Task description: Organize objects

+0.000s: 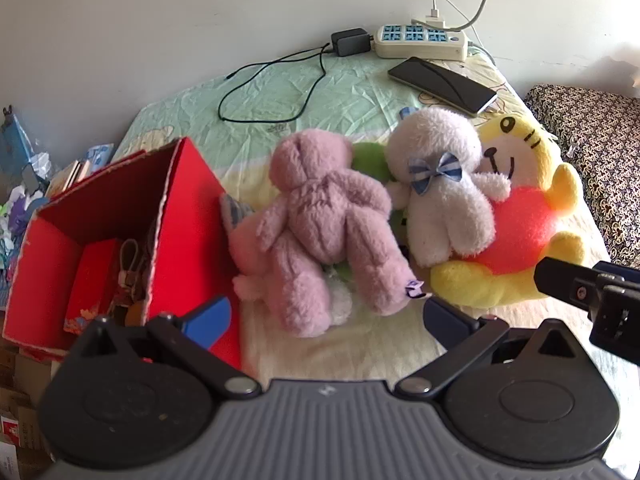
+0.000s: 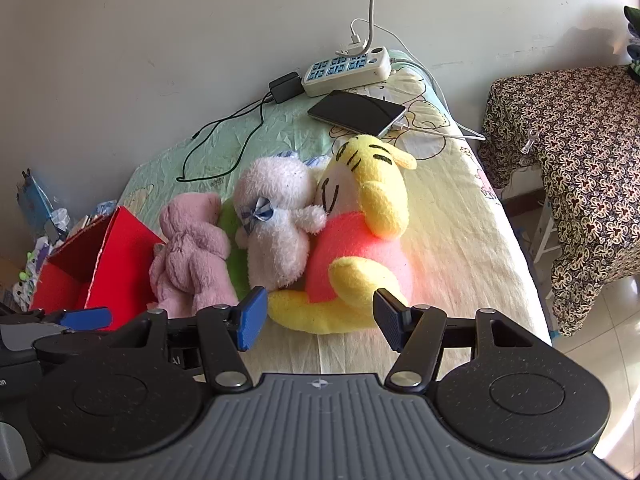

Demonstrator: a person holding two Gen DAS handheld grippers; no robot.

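Three plush toys lie side by side on the bed. A pink bear (image 1: 324, 224) (image 2: 192, 252) lies face down beside an open red box (image 1: 100, 236) (image 2: 100, 264). A white bear with a blue bow (image 1: 444, 188) (image 2: 276, 224) leans on a yellow tiger in a red shirt (image 1: 524, 224) (image 2: 360, 248). A green plush (image 1: 370, 160) peeks out under them. My left gripper (image 1: 326, 320) stands open just short of the pink bear's legs. My right gripper (image 2: 320, 316) is open at the tiger's lower edge. Neither holds anything.
A phone (image 1: 442, 84) (image 2: 358, 112), a power strip (image 1: 420, 40) (image 2: 346, 70), a black charger (image 1: 350, 42) and its cable lie at the bed's far end by the wall. A patterned cloth-covered table (image 2: 580, 160) stands right of the bed. Clutter sits left of the box (image 1: 24, 168).
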